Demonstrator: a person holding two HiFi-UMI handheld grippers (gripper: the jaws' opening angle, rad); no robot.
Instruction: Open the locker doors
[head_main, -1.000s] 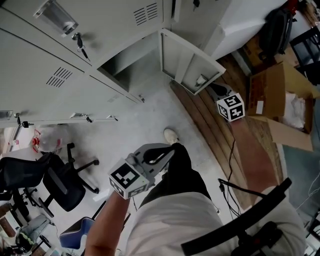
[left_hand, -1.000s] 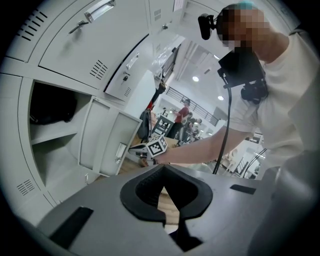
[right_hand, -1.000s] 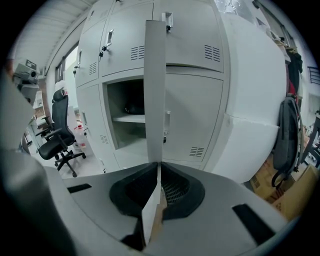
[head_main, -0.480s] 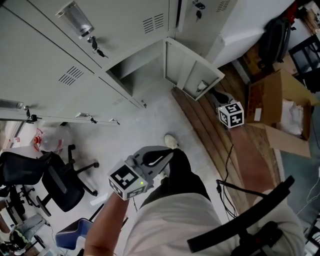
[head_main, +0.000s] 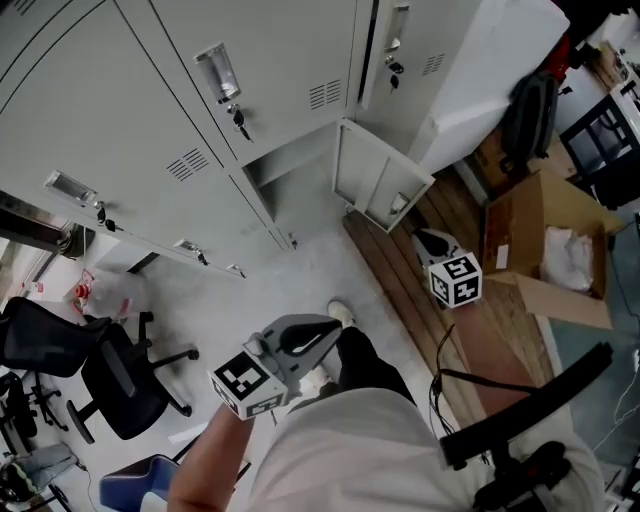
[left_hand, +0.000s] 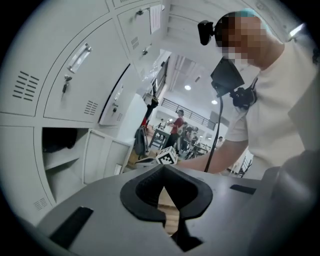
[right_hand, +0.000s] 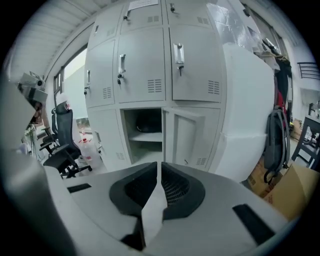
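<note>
A bank of grey lockers (head_main: 150, 110) fills the top of the head view. One bottom compartment (right_hand: 145, 132) stands open, its door (head_main: 385, 185) swung out to the right. Above it are closed doors with handles (right_hand: 122, 62) and a key (head_main: 240, 122) in a lock. My right gripper (head_main: 428, 243) hangs to the right of the open door, apart from it, shut and empty; its jaws (right_hand: 159, 165) face the lockers. My left gripper (head_main: 318, 335) is low near my leg, shut with nothing in it (left_hand: 162, 170).
A cardboard box (head_main: 540, 230) and a black backpack (head_main: 530, 110) sit at the right. Wooden planks (head_main: 400, 270) run under the open door. A black office chair (head_main: 110, 370) stands at the lower left. A cable (head_main: 445, 350) trails by my right side.
Both grippers have risen. The right one has drawn back from the open bottom door. The head view has tilted up, and more of the upper closed doors now show.
</note>
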